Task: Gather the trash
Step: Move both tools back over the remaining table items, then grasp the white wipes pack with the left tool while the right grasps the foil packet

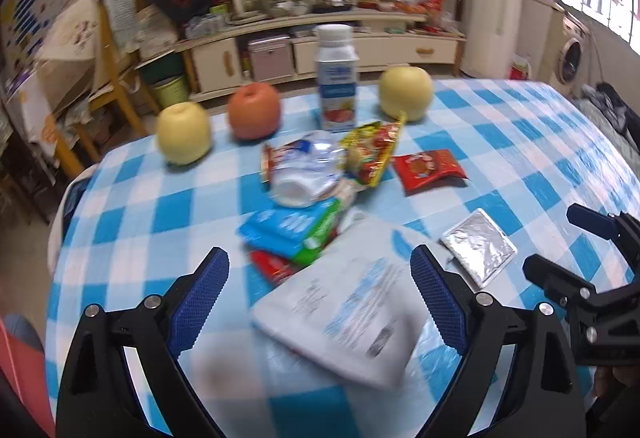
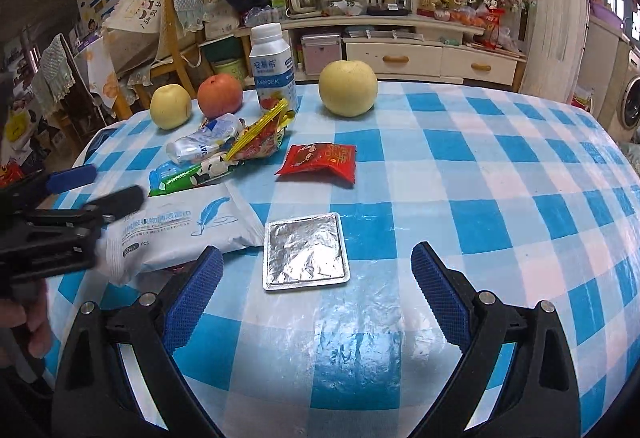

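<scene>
Trash litters blue-and-white checked tablecloth [image 2: 460, 166]. Our left gripper [image 1: 320, 278] hangs spread above white wet-wipe pack [image 1: 344, 314], touching nothing. Our right gripper [image 2: 316, 274] spread too, square silver foil packet [image 2: 305, 251] lying flat between fingers. Red snack wrapper [image 2: 320, 162] sits beyond.

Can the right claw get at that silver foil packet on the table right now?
Probably yes. The right claw is open, and the silver foil packet lies flat just ahead between its fingers, nothing on top. The white wipes pack sits just beside it on its left.
</scene>
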Demonstrator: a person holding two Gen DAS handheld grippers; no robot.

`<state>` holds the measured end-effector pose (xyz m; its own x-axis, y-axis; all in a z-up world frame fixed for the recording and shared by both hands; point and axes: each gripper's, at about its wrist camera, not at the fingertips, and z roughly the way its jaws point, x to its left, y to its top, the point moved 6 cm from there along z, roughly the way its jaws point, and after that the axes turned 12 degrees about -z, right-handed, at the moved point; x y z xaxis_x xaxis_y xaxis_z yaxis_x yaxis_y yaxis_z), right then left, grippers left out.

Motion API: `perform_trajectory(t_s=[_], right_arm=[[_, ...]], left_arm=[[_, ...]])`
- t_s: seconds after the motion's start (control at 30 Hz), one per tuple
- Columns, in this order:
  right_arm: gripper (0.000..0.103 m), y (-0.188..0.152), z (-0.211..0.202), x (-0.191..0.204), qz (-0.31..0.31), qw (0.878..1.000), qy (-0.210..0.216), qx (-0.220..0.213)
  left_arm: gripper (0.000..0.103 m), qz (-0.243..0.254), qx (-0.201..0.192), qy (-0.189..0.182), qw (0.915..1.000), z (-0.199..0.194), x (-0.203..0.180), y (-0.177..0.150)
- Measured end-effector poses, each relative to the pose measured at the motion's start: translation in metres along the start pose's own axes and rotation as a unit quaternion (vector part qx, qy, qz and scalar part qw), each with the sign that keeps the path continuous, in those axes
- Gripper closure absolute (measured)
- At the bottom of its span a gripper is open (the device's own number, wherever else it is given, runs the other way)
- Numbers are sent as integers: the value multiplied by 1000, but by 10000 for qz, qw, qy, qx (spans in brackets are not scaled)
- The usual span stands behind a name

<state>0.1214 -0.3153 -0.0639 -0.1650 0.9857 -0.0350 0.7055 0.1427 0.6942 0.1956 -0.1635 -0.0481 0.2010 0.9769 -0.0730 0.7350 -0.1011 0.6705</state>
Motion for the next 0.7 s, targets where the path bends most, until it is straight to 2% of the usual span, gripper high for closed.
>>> perform_trajectory(t_s=[0.13, 0.23, 0.33, 0.57, 0.63, 0.7], right_arm=[[7, -2, 5, -3, 78, 9999, 72, 135], [7, -4, 15, -5, 121, 9993, 154, 312], [7, -2, 22, -4, 81, 9989, 185, 415], [7, 1, 28, -8, 37, 9989, 130, 453], [7, 0, 29, -10, 23, 9988, 97, 482], [7, -1, 28, -13, 38, 9988, 63, 484]], left_arm=[[11, 427, 144, -4, 9990, 25, -19, -9], [10, 344, 244, -112, 9990, 35, -17, -20], [9, 140, 195, -266, 9994, 33, -12, -23], [9, 254, 290, -421, 9984, 27, -17, -31], [8, 349, 341, -614, 9969, 24, -24, -35], [7, 605, 359, -614, 9956, 24, -31, -40]])
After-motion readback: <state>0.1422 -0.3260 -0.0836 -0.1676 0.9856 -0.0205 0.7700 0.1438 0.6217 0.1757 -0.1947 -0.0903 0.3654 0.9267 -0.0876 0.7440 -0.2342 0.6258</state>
